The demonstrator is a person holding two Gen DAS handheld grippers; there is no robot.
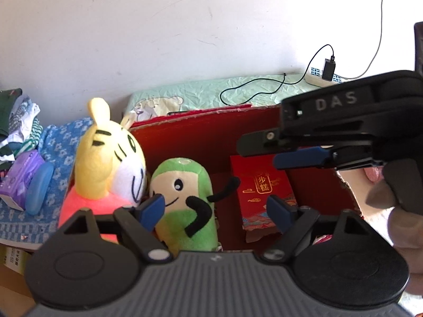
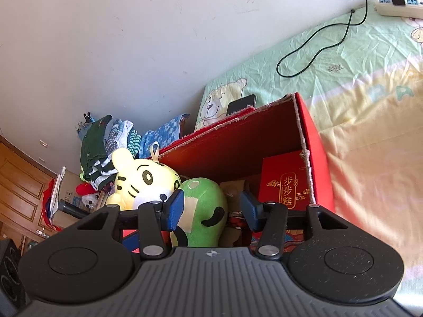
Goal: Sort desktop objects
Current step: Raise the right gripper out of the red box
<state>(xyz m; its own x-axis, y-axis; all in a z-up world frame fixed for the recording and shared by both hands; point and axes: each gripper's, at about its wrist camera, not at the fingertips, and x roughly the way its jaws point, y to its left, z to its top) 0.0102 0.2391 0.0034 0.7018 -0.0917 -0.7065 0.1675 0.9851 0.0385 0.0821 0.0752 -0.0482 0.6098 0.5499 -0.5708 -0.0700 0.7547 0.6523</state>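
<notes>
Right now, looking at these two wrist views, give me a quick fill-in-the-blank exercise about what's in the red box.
1. The green plush toy stands inside the big ____ box.
2. Beside it leans a yellow plush ____ with black stripes.
3. The small red packet carries ____ lettering.
4. On the bedsheet behind the box, a black ____ lies flat.

Missing words: red; tiger; gold; phone

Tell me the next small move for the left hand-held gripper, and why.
Probably ease the left hand-held gripper back, away from the red box. Its fingers stand open with nothing between the pads, and the green plush already sits inside the box beside the yellow tiger plush, so it looks placed.
</notes>
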